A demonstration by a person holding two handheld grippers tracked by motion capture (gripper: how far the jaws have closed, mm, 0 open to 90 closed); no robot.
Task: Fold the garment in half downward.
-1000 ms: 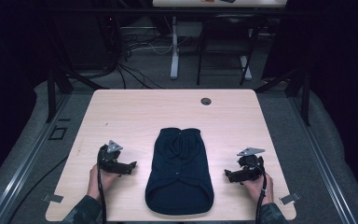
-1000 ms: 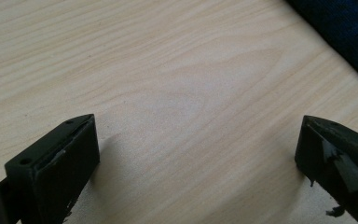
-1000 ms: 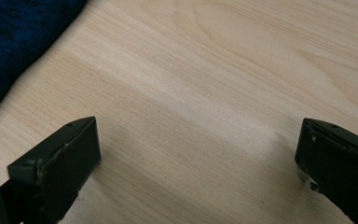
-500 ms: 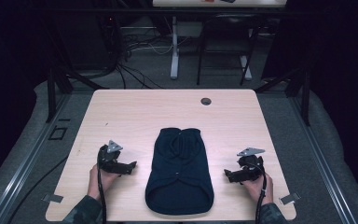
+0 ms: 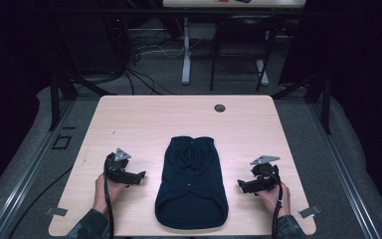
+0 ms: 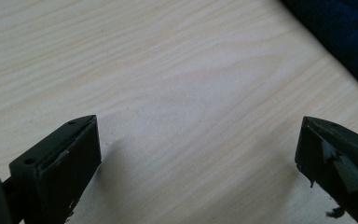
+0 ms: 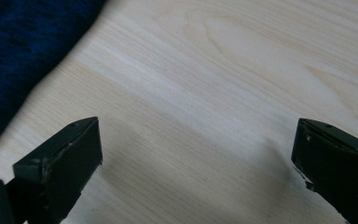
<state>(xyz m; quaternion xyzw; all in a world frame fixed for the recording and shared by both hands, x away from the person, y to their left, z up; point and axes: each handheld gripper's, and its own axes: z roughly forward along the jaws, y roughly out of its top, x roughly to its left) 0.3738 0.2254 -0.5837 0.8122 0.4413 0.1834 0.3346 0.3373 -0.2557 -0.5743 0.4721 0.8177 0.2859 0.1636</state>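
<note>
At the near edge of the table (image 5: 144,119), two forearms in dark patterned sleeves are seen coming in from below; the left hand (image 5: 105,186) is wrapped around the left gripper (image 5: 140,175), and the right hand (image 5: 272,191) around the right gripper (image 5: 240,185); both tools are held low over the wood, each pointed inward toward the middle of the table. In the left gripper view the two black jaws are spread wide apart with bare pale wood between them; nothing is held; a corner of the dark blue garment (image 6: 340,32) is seen at the upper right, apart from the jaws. In the right gripper view the jaws are likewise parted wide over bare wood, with nothing between them; the knitted blue fabric is seen at the upper left, clear of the near jaw.

Between the two grippers, in the high view, the garment is laid flat on the table, lengthwise from the near edge toward the middle; its wider, rounded end is nearest the person and its narrower end farther off; neither gripper is touching it. A grey three-cornered plate is carried on top of each gripper; a cable is trailed back from each along the wrist.

Farther off, a small round hole (image 5: 220,108) is set in the tabletop near its far edge; beyond the table, a dark floor with tangled cables (image 5: 144,47) and the legs of another desk (image 5: 186,50) are seen.
</note>
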